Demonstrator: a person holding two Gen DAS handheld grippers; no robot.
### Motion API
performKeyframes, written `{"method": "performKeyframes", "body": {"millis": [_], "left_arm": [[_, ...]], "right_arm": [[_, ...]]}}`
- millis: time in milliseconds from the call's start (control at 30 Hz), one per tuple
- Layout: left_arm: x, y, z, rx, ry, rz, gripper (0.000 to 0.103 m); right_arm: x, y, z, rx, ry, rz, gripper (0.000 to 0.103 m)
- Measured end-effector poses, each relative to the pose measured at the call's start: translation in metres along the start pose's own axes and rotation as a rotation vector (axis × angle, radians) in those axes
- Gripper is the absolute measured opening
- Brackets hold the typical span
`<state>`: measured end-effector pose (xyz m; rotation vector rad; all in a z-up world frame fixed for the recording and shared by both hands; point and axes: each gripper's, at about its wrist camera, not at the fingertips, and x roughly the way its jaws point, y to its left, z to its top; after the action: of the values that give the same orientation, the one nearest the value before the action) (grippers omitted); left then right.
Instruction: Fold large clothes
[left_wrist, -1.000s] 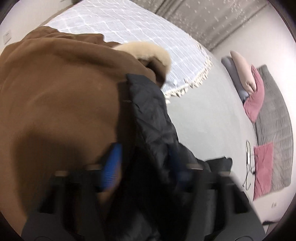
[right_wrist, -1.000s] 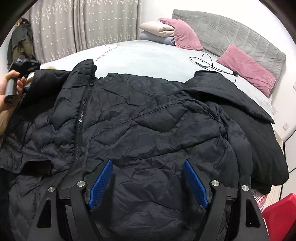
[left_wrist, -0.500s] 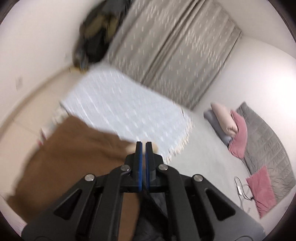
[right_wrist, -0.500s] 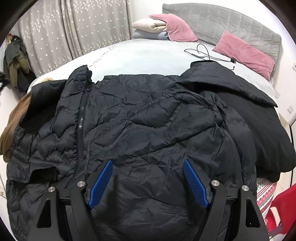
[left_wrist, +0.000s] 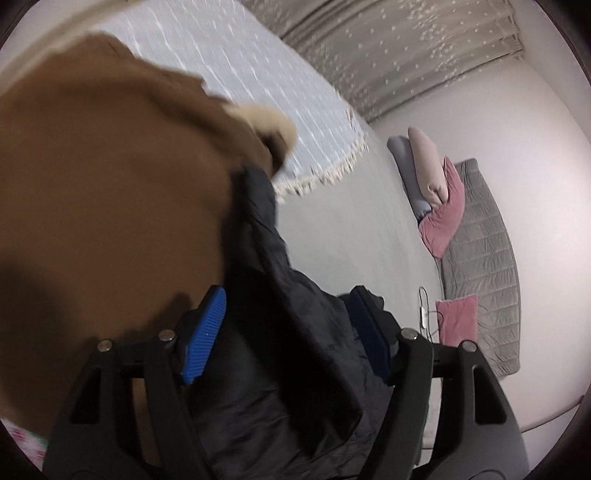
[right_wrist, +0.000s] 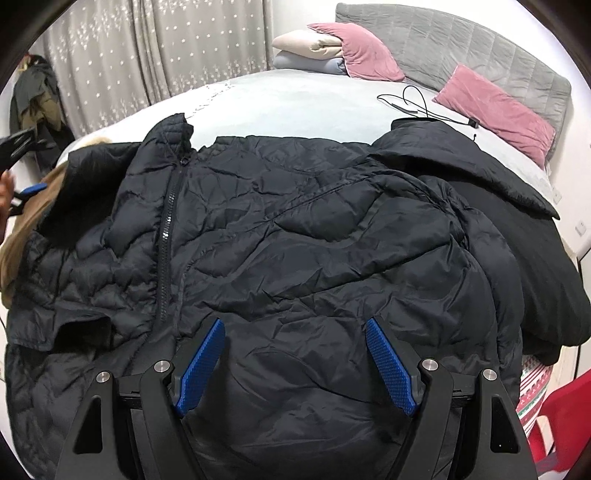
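A black quilted puffer jacket (right_wrist: 295, 240) lies spread front-up on the bed, its zipper (right_wrist: 168, 229) running down the left side. My right gripper (right_wrist: 295, 362) hovers open just above its lower part, with nothing between the pads. My left gripper (left_wrist: 288, 328) points down at the jacket's left edge (left_wrist: 280, 295), where it overlaps a brown fur-trimmed coat (left_wrist: 110, 203). Its jaws are opening. The black fabric lies beneath and between them, and the pads do not press on it. In the right wrist view a hand (right_wrist: 5, 192) holds that gripper at the far left edge.
A second black garment (right_wrist: 517, 240) lies under the jacket's right side. Pink pillows (right_wrist: 495, 107), folded bedding (right_wrist: 310, 48) and a black cable (right_wrist: 413, 103) sit by the grey headboard. A pale fringed blanket (left_wrist: 258, 74) lies beyond the brown coat. A red chair (right_wrist: 565, 417) stands at the lower right.
Half a second ago my left gripper was shut and raised toward the curtains. Now it is tipped back down over the jacket's edge with its jaws apart. The right gripper has hardly moved.
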<state>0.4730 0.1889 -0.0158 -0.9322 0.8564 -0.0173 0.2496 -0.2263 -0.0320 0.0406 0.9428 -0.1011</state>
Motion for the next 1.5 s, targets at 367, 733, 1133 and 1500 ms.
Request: {"method": "performKeyframes", "body": {"millis": [367, 733, 1133, 1500], "left_arm": [[0.021, -0.027, 0.019, 0.135, -0.154, 0.157, 0.004], [-0.183, -0.041, 0.061, 0.299, -0.663, 0.192, 0.004], [-0.155, 0.136, 0.095, 0.037, -0.557, 0.428, 0.004], [-0.153, 0.156, 0.067, -0.033, -0.489, 0.358, 0.047]], "right_arm": [[0.007, -0.003, -0.002, -0.007, 0.017, -0.011, 0.080], [0.008, 0.005, -0.004, -0.015, 0.025, -0.009, 0.080], [0.012, 0.011, -0.005, -0.024, 0.031, -0.020, 0.080], [0.010, 0.005, -0.002, -0.008, 0.019, -0.025, 0.080]]}}
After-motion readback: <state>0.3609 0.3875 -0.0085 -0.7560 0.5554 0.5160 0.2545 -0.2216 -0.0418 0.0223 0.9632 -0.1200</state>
